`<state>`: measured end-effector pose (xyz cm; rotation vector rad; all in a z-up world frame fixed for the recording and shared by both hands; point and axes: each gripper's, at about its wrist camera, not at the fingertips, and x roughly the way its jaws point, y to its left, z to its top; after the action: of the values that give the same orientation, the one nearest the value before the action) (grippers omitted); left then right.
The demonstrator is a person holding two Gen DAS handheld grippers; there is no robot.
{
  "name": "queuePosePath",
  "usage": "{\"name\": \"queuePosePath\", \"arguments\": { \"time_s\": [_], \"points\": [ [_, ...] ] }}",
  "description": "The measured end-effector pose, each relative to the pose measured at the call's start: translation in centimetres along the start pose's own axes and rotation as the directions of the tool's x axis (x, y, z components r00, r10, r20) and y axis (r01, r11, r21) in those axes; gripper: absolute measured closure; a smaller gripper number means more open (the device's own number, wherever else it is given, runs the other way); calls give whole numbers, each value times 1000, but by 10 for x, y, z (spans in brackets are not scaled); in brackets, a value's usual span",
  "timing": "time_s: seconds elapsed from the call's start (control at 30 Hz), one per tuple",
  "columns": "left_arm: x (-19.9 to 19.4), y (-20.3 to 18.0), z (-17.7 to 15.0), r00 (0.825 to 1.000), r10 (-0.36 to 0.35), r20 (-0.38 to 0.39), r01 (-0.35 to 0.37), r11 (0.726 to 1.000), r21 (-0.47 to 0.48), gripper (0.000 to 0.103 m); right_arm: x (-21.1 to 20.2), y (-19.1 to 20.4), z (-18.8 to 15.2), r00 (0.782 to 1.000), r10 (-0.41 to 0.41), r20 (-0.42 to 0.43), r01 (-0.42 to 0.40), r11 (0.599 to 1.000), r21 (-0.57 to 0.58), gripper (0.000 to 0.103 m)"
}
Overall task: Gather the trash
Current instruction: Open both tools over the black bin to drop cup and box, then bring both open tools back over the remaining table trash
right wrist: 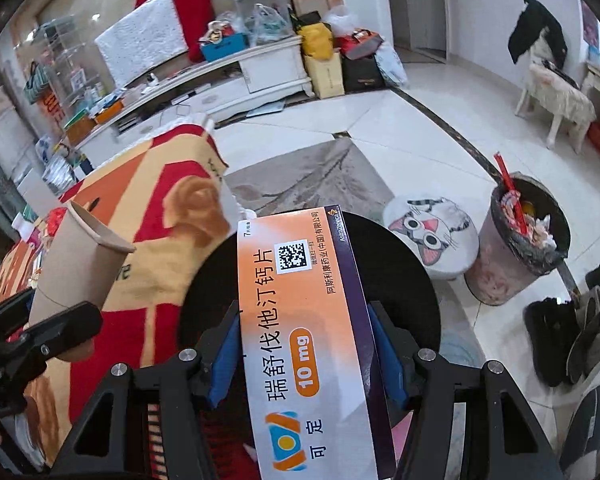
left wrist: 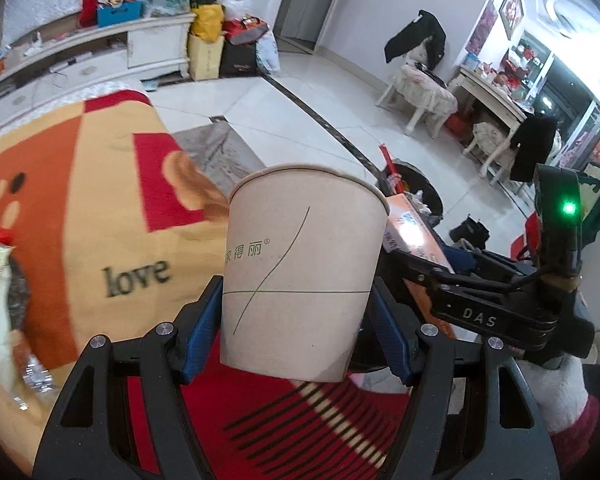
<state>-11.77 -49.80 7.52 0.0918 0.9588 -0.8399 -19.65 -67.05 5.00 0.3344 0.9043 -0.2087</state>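
Left hand-held gripper [left wrist: 296, 340]: clamped on a paper cup [left wrist: 300, 276], upright, above the blanket.
Right hand-held gripper [right wrist: 304, 348]: holding a medicine box [right wrist: 312, 340] by its long sides.
Trash bin [right wrist: 520, 240]: on the floor, well apart, heaped full.
Risk: dropped trash may slide off the heap; squeezing could crush the cup.

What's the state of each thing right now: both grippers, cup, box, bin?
left gripper: shut on paper cup
paper cup: upright, held off the table
right gripper: shut on medicine box
medicine box: closed, held lengthwise between the pads
trash bin: on the floor, open top, nearly full
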Motion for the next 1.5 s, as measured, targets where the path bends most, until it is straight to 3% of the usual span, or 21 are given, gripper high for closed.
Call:
{"name": "queuePosePath", "arguments": {
  "time_s": [0.27, 0.37, 0.57, 0.93, 1.13, 1.5],
  "points": [
    [23, -4, 3, 995, -100, -27, 100, 995, -7, 32, 14, -21, 3, 1000, 18, -14, -17, 997, 76, 42],
    [24, -4, 2, 994, -102, -30, 102, 995, -6, 32, 15, -27, 1, 1000, 13, -13, -11, 995, 102, 22],
    [23, 5, 1, 996, -77, -40, 77, 997, -15, 32, 15, -25, -4, 999, 32, -13, -30, 993, 113, 22],
    [24, 8, 5, 988, -148, -41, 146, 989, -36, 25, -8, -28, -8, 1000, 3, 25, -6, 994, 113, 22],
    [21, 7, 2, 992, -121, -43, 120, 992, -25, 25, -10, -23, -9, 1000, 4, 26, -6, 995, 101, 22],
    [-4, 23, -15, 997, 65, 31, -65, 998, 2, 25, -4, 14, -20, 999, 45, 13, -46, 998, 34, 22]
  ]
}}
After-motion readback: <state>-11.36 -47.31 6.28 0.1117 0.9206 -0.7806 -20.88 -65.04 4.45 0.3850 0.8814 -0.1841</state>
